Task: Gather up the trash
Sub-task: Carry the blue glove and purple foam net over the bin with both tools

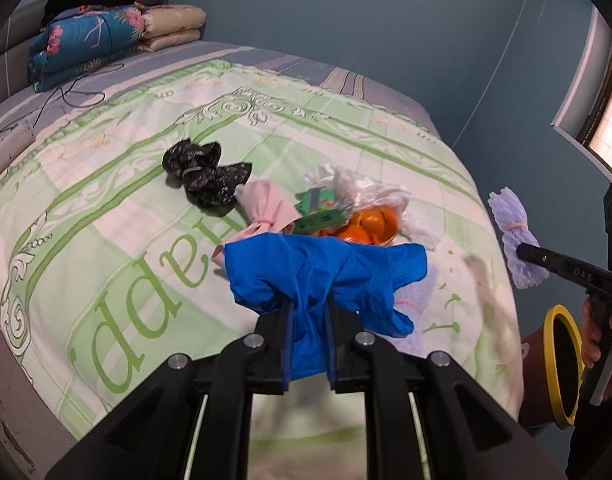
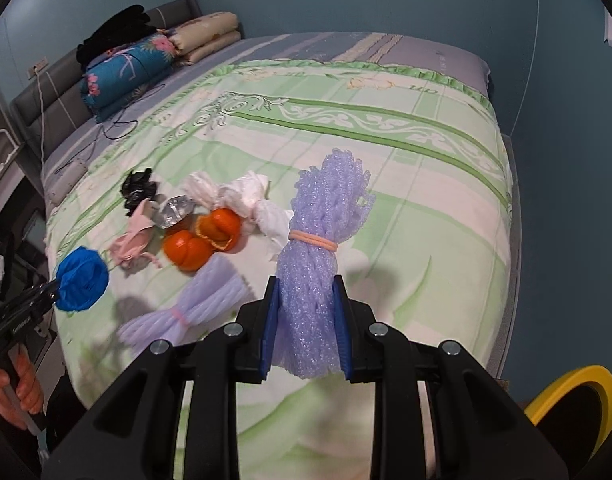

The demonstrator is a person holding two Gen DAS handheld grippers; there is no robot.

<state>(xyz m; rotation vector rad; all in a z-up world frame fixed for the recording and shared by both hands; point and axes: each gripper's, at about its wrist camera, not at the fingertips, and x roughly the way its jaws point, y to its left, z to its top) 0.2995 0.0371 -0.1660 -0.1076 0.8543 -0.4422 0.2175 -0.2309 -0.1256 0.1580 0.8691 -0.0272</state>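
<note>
The orange peels in the middle of the bed serve as the landmark. Far left of them in the right wrist view, the left tongs pinch a crumpled blue glove, which hangs lifted over the bed edge; in the left wrist view the glove drapes over both fingers and hides the near part of the trash pile behind it. The person's left hand on the handle is cut off by the frame edge.

Behind and left of the peels lie a black patterned wad and a pale pink cloth scrap tied with a band. Just behind the peels sit a green wrapper and something shiny, too blurred to name. Crumpled white plastic touches the peels from behind and to the right.

In front of the peels, near the bed edge, lies a lilac foam net bundle, blurred and partly covered by the glove in the left wrist view.

Right of the peels, the right tongs clamp a second lilac foam net, banded at its waist and held upright above the bed. Farther right, beyond the bed edge, stands a yellow-rimmed bin, cropped by the frame and partly behind the tongs' body; its inside is dark.
</note>
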